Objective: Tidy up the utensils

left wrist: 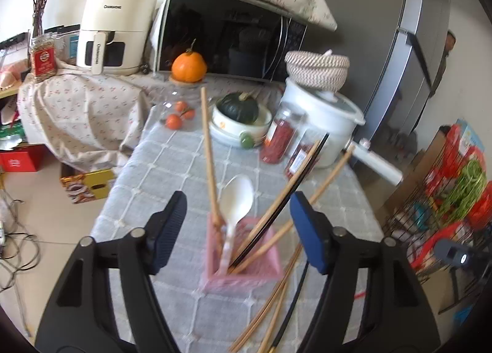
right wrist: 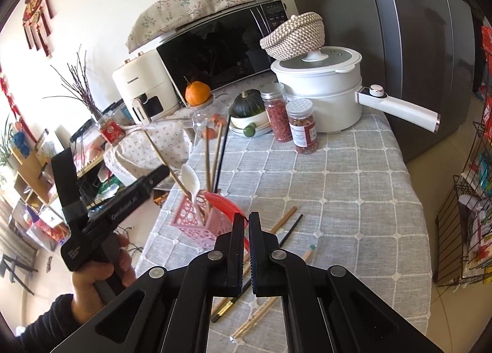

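Chopsticks (left wrist: 278, 217) stand leaning in pink holder (left wrist: 246, 273), tips up and away.
Left gripper (left wrist: 238, 220) gapes empty; right gripper (right wrist: 247, 224) pinches red spoon (right wrist: 226, 207).

Pink holder (left wrist: 246, 267) upright w/ chopsticks, white spoon (left wrist: 236, 199); chopsticks (right wrist: 284, 220) loose beside

The worktop (left wrist: 172, 168) wears a grey cloth crossed by a white grid. The utensil holder (left wrist: 264, 267) is pink with a cut-out lattice on its walls, and the spoon (left wrist: 238, 199) standing in it is white. Most chopsticks (left wrist: 210, 150) are tan wood; one (left wrist: 295, 190) is black. The left claw (left wrist: 238, 224) is black with blue pads. The right claw (right wrist: 246, 230) is black, and the red spoon (right wrist: 221, 204) by its tips is glossy. The pot (right wrist: 319, 88) is white, the squash (right wrist: 247, 104) dark green, the fruit (right wrist: 197, 93) orange.
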Motion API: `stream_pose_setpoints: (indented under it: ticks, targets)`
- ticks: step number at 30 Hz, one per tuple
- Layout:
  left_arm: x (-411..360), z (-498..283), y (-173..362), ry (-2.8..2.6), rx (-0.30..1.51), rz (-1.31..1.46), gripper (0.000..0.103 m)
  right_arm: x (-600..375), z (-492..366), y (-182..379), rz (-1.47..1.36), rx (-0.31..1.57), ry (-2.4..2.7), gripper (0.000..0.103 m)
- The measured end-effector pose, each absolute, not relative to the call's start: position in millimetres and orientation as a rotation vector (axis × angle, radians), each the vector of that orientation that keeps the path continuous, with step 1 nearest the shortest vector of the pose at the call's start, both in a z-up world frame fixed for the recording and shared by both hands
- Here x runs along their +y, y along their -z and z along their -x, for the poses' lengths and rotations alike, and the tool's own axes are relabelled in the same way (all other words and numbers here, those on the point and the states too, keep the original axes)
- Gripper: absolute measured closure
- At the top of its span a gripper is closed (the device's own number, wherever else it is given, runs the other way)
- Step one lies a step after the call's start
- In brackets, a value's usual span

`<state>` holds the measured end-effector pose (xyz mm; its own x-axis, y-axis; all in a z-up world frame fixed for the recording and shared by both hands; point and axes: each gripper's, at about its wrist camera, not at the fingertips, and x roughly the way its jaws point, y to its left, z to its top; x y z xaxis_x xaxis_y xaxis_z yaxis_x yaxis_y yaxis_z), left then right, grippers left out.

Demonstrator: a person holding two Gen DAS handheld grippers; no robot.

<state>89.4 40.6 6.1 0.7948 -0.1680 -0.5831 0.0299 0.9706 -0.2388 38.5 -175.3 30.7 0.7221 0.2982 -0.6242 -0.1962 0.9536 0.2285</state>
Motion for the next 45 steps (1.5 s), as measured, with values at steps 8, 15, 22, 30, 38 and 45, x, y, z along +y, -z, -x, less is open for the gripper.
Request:
stream_pose_setpoints:
  ticks: [8,15,22,30,38,45]
  targets:
    - [60.0,-72.6,16.7,0.127,0.865,0.160,0.020,-152.5,-39.6,-51.0,-0.189,0.671,-0.335,0.100]
    - [77.1,-59.1,35.4,0.137,0.944,0.108,0.020,-124.2,-51.3,-65.2,-0.224,0.614,-0.383,0.100]
    - [77.5,-53.9,39.7,0.165,0.970,0.072,0.020,-104.0,-72.9,-60.6,-0.246,0.579,-0.384,0.100]
    - [71.7,-55.8,38.3,0.191,0.973,0.059,0.020,-95.5,-94.0,-30.4,-0.240,0.653,-0.366,0.099]
    - [65.1,-55.3,37.5,0.196,0.972,0.063,0.020,-118.6,-94.2,-24.8,-0.322,0.704,-0.365,0.093]
    - [56.7,-55.7,39.7,0.205,0.976,0.047,0.020,-138.8,-80.6,-32.5,-0.289,0.692,-0.337,0.062]
